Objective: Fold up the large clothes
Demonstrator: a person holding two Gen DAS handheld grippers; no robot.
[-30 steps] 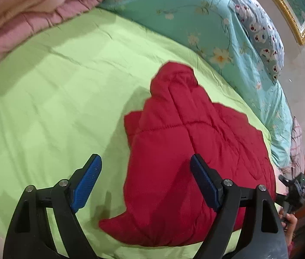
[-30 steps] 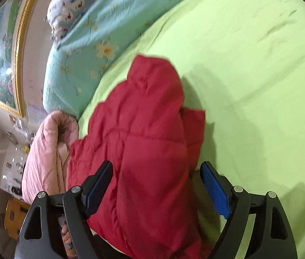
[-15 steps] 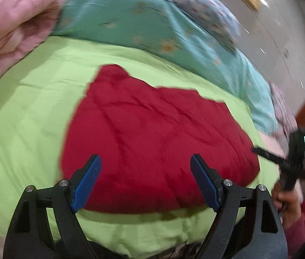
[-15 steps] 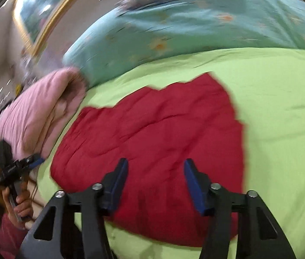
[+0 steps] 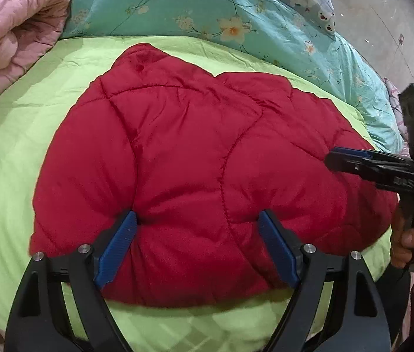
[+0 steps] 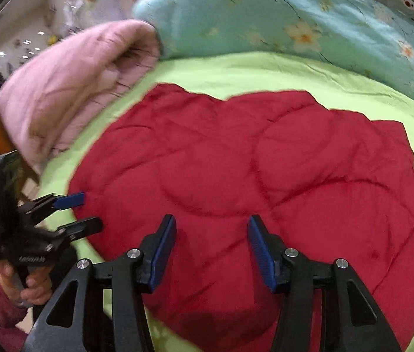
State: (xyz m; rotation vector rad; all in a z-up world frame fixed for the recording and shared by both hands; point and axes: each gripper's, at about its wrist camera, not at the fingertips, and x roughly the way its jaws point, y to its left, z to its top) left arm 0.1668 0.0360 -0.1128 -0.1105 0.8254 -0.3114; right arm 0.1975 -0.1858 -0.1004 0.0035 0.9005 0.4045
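Both claws have swung round to the jacket's (image 5: 195,158) long edge; the right claw (image 6: 211,249) has been narrowing, empty; the left claw (image 5: 196,243) gapes, tips denting the jacket.

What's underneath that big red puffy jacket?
The red jacket lies on a lime-green sheet, which shows all round its edges. Behind it sit a turquoise floral quilt and a pink quilt. Whatever lies directly beneath the jacket is covered and cannot be seen.
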